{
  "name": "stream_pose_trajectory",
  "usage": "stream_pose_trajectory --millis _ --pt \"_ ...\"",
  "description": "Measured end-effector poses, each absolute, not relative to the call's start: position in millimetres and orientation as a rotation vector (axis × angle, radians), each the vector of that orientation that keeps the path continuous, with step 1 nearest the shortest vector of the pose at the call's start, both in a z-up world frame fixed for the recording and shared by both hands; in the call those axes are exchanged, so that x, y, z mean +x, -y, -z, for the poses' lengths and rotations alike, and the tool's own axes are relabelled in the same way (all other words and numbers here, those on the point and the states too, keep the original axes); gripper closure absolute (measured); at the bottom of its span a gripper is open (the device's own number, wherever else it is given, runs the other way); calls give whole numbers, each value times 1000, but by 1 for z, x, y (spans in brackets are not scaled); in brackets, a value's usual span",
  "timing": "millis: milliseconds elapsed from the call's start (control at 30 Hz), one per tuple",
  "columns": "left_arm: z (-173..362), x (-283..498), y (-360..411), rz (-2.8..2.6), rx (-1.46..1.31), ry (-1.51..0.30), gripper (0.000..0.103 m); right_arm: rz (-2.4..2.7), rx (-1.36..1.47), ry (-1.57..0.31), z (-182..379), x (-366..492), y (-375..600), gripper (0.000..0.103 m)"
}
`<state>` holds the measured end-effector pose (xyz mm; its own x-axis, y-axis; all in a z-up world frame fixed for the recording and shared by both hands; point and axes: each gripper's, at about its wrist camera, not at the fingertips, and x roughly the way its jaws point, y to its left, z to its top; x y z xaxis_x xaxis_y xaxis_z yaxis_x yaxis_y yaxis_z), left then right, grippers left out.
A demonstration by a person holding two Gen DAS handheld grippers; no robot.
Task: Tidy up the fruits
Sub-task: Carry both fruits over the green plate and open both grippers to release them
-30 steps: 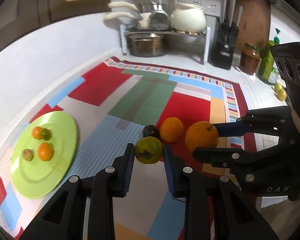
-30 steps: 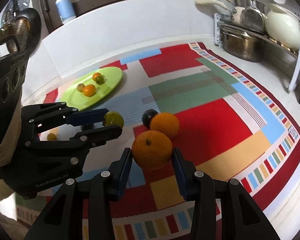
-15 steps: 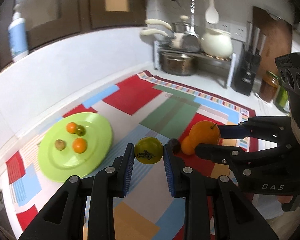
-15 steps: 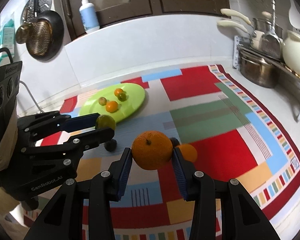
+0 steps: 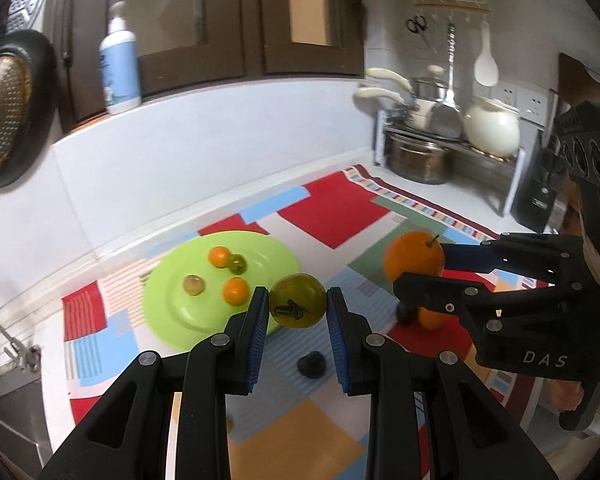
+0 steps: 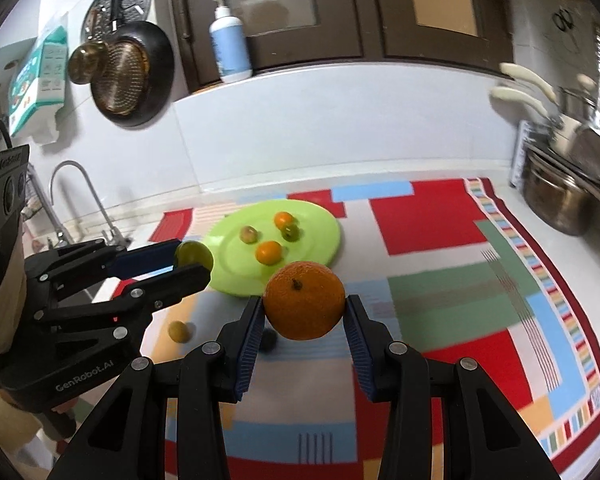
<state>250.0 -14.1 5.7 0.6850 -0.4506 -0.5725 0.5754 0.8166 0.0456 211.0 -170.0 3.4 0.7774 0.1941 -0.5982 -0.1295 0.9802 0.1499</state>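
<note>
There were two grippers (image 5: 297, 306) (image 6: 305, 312), one green plate (image 5: 172, 312), and nine fruits (image 5: 236, 291), four on that plate.

The right gripper (image 5: 414, 270) has the white letters "DAS" on its black body. The left gripper (image 6: 194, 262) says "GenRobot.AI" on its body, and small letters on its black top block look like "GenRobot". The print on the blue bottle (image 6: 229, 50) is too blurry to read.
</note>
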Motion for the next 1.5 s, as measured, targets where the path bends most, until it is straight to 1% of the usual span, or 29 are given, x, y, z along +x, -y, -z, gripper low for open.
stream_pose_trajectory --millis 400,900,1200,1500 --pt "-16 273 -13 480 192 -573 74 -277 80 -654 -16 254 144 61" --pt "-14 325 -32 426 167 -612 74 -294 74 -682 -18 316 126 61" --pt "-2 364 -37 409 166 -645 74 -296 81 -756 -3 363 116 61" --pt "23 390 -45 400 178 -697 74 -291 80 -844 27 399 103 61"
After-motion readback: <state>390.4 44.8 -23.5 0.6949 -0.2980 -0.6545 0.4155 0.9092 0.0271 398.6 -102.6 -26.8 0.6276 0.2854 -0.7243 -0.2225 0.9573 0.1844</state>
